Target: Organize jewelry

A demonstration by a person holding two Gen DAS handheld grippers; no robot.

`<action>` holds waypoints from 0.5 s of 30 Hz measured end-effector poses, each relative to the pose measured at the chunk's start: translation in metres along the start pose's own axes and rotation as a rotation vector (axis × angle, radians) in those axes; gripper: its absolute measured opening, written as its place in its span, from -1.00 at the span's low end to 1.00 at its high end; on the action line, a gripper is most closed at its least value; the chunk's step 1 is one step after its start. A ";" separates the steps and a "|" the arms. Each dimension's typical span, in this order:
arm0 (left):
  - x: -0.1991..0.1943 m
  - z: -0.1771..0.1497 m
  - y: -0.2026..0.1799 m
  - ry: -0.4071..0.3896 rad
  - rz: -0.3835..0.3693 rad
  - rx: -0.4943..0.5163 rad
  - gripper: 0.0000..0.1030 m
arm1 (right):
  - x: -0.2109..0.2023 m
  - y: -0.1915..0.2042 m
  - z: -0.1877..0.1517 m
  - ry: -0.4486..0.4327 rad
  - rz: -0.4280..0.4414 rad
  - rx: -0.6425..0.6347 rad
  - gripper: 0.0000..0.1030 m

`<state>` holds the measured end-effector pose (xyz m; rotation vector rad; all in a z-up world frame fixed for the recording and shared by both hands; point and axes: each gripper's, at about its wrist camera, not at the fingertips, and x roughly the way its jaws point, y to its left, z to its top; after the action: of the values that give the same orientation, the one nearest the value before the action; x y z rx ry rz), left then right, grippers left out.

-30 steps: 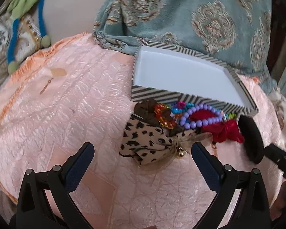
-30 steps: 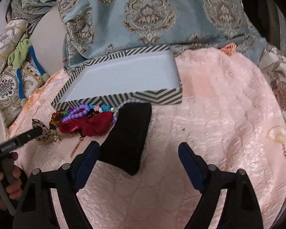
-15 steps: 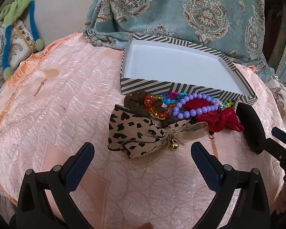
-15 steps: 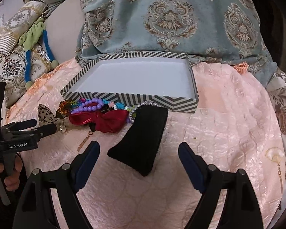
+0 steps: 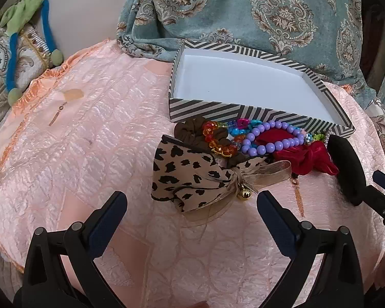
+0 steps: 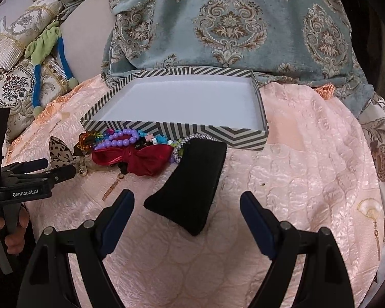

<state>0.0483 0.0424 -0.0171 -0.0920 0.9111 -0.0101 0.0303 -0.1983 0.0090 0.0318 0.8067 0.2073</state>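
Overlapping jewelry pile (image 5: 246, 151) hides pieces; black pad (image 6: 190, 187) covers bracelet

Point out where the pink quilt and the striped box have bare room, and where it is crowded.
The black-and-white striped box is bare inside. Bare pink quilted cover lies right of the black velvet pad, and left of the leopard-print fabric bow. Crowded: the strip along the box's front wall, with the bow, purple bead bracelet, red velvet bow and pad.

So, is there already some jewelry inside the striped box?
No, the striped box shows only its bare white floor, and the purple bead bracelet and the other pieces lie outside, along its front wall.
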 end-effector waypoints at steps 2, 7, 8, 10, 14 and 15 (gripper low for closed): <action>-0.001 0.000 0.000 -0.002 -0.001 0.001 0.72 | 0.000 0.000 0.000 -0.002 -0.001 0.000 0.71; -0.001 0.000 -0.001 -0.001 -0.002 0.002 0.72 | 0.000 0.001 0.000 -0.002 -0.001 -0.004 0.71; -0.001 0.000 -0.001 -0.002 -0.001 0.003 0.72 | 0.000 0.000 0.000 -0.003 -0.001 -0.003 0.71; -0.001 0.000 -0.001 -0.004 -0.001 0.004 0.72 | 0.000 0.001 0.000 -0.002 -0.004 -0.001 0.71; -0.001 0.000 -0.002 -0.005 0.000 0.005 0.72 | -0.001 0.001 0.000 -0.006 -0.004 -0.002 0.71; -0.001 0.000 -0.002 -0.004 0.001 0.005 0.72 | -0.001 0.000 0.000 -0.007 -0.005 -0.001 0.71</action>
<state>0.0480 0.0408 -0.0162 -0.0868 0.9066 -0.0114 0.0292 -0.1981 0.0098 0.0298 0.7996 0.2030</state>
